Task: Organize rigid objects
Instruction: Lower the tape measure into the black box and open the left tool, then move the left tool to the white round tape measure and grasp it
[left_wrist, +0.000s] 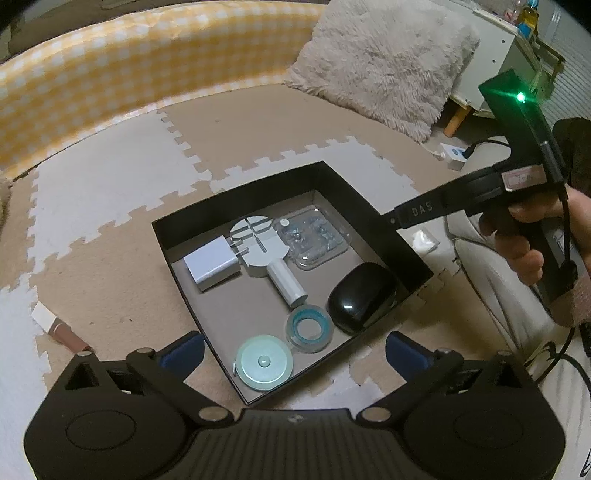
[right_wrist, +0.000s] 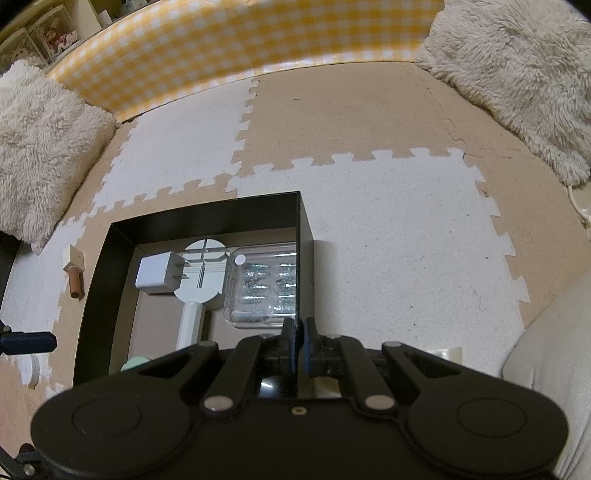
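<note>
1. Rigid objects lay in a black box (left_wrist: 373, 206) on the foam floor mat (left_wrist: 110, 192), under the left gripper (left_wrist: 293, 354), whose jaws were wide apart and empty.
2. Nearest it, by the box's near corner, sat a mint tape measure (left_wrist: 264, 363), a tape roll (left_wrist: 309, 328) and a black mouse (left_wrist: 360, 297).
3. Farther in lay a white charger (left_wrist: 212, 264) and a clear screw case (left_wrist: 314, 238).
4. Right gripper (right_wrist: 298, 334) was closed on the box's right wall.

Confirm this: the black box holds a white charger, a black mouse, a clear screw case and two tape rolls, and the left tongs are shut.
Wrong on the tongs. The left wrist view shows the left tongs open, nothing between them, over the black box. The contents are as listed.
</note>
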